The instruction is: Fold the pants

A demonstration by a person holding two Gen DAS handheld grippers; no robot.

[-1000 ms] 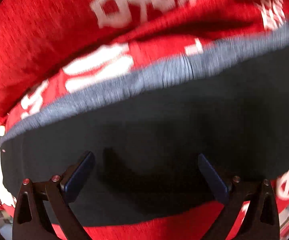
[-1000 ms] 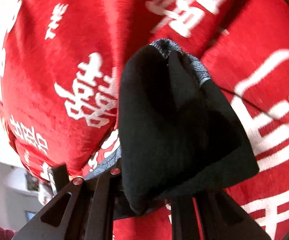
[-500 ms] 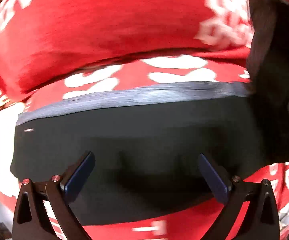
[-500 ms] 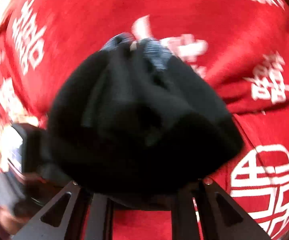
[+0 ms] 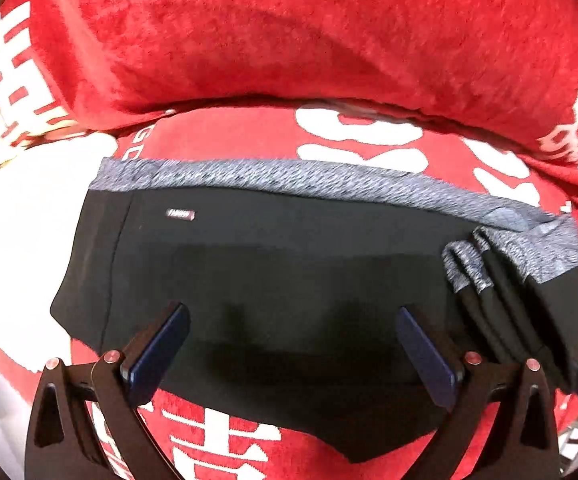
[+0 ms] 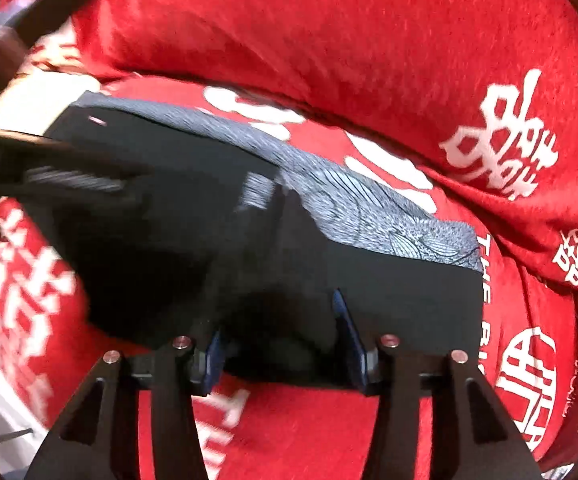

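Red white-lettered blanket [image 5: 329, 40] under pants [image 5: 289, 280]

Our left gripper [image 5: 292, 348] sits low in its frame, pointing steeply down, jaws spread wide with nothing pinched between the blue pads [image 5: 157, 350]. Our right gripper [image 6: 281, 336], low centre, has just been opening its jaws, pads [image 6: 349, 336] clear of any grip.

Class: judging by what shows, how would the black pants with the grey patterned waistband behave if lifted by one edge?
Probably floppy: the black pants with the grey patterned waistband lie flat, bunching into soft pleats at one end. Likely light, thin fabric. They might drag on the fuzzy red blanket.
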